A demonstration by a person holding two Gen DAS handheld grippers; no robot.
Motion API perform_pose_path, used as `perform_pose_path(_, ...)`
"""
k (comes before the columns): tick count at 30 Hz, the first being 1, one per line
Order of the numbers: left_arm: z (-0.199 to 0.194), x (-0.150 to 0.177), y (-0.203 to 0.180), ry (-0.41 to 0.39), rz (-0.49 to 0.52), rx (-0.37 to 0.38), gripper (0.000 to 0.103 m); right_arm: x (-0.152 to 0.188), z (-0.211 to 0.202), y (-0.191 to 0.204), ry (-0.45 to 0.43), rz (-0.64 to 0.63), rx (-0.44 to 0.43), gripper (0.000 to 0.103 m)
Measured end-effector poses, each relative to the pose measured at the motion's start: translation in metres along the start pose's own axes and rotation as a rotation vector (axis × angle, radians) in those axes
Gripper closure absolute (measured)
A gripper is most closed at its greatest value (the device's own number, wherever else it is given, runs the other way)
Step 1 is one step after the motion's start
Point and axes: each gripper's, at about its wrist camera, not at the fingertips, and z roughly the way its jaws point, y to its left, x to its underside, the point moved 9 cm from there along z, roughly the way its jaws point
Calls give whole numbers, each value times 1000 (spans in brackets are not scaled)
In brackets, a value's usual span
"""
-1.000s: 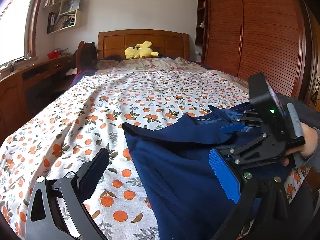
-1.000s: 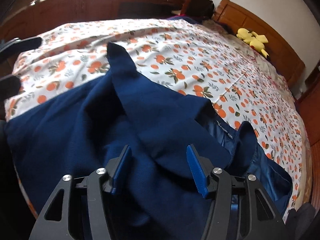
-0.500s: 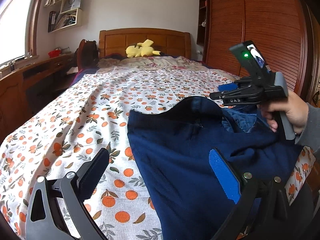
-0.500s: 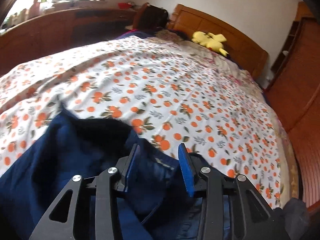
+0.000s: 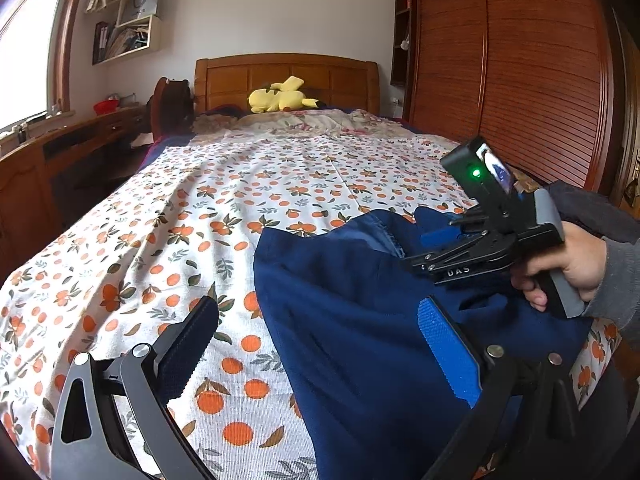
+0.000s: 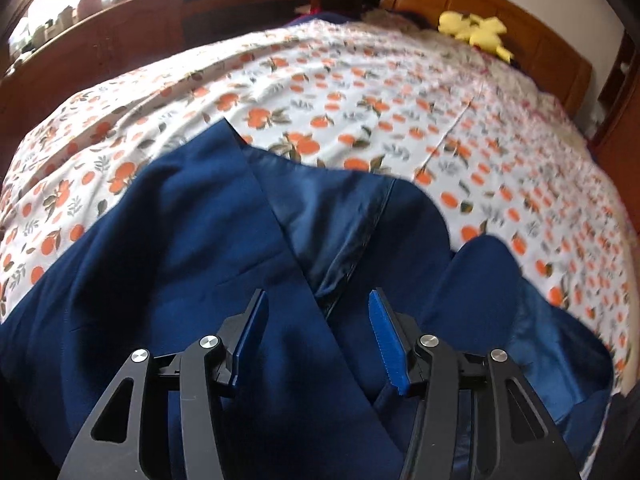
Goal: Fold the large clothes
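Note:
A large navy blue garment [image 5: 360,320] lies spread over the near right part of the bed, its far edge turned back so the lighter blue lining [image 6: 332,216] shows. My left gripper [image 5: 316,308] hovers wide open over the garment's left edge, one finger above the sheet and one above the cloth, with nothing gripped. A hand holds my right gripper [image 5: 424,246] just above the garment's far right part. In the right wrist view the right gripper [image 6: 318,296] points steeply down and its jaws are opening. Cloth lies below the pads [image 6: 384,340], which do not press on it.
The bed sheet [image 5: 240,200], white with orange fruit print, stretches away to a wooden headboard [image 5: 288,76] with a yellow plush toy [image 5: 280,98]. A wooden wardrobe [image 5: 520,80] lines the right side. A wooden desk [image 5: 60,152] runs along the left under the window.
The right gripper rose with the garment's far edge, then came down toward the right and its jaws spread. The long flap that reached left is now folded in. The left gripper stayed put.

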Motion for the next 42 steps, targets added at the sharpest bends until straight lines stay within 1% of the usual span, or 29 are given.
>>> perform_pose_path(3,0,0,1,0,-1,1,3,9,14,0,50,19,-37,53)
perform_pose_path(4,0,0,1,-1,-1,0,3,12,17,2,67,23,-55,55)
perform_pose_path(5,0,0,2,-2,-3,-2,3,13,19,3,75,27,-69,67)
perform_pose_path(6,1,1,3,-2,-6,-2,3,14,19,5,81,29,-97,76)
perform_pose_path(7,1,1,4,0,-8,-1,3,14,18,9,83,26,-123,96)
perform_pose_path(8,2,1,5,1,-11,-1,3,11,16,11,73,0,-108,101)
perform_pose_path(9,2,2,6,1,-12,-2,3,8,12,12,60,-32,-85,101)
perform_pose_path(10,2,2,6,2,-12,-3,3,-1,5,14,29,-64,-59,101)
perform_pose_path(13,3,2,9,3,-15,-6,3,-30,-11,8,-55,-71,-5,101)
perform_pose_path(14,3,2,10,3,-19,-7,3,-46,-19,3,-96,-67,27,101)
perform_pose_path(16,4,1,13,3,-24,-8,3,-69,-25,-1,-138,-64,41,101)
perform_pose_path(19,4,2,16,5,-32,-8,3,-94,-23,0,-160,-83,43,101)
perform_pose_path(21,5,3,17,8,-31,-9,3,-108,-16,8,-166,-116,43,101)
perform_pose_path(25,8,3,17,13,-31,-8,3,-115,5,21,-145,-139,37,101)
perform_pose_path(28,9,2,17,13,-32,-5,3,-111,17,25,-125,-122,23,99)
perform_pose_path(29,10,2,16,13,-32,-5,3,-109,18,23,-122,-110,27,97)
perform_pose_path(30,11,1,16,13,-32,-4,3,-108,18,21,-123,-102,37,92)
perform_pose_path(31,12,1,15,13,-32,-4,3,-108,17,18,-127,-92,49,67)
perform_pose_path(32,13,0,14,12,-33,-3,3,-107,13,11,-133,-71,70,46)
perform_pose_path(34,14,-1,11,11,-33,0,3,-105,0,2,-161,-47,77,45)
perform_pose_path(39,17,-5,1,0,-26,7,3,-91,-32,-26,-191,-26,84,46)
perform_pose_path(42,16,-10,-5,-18,-28,16,3,-71,-53,-57,-199,2,109,46)
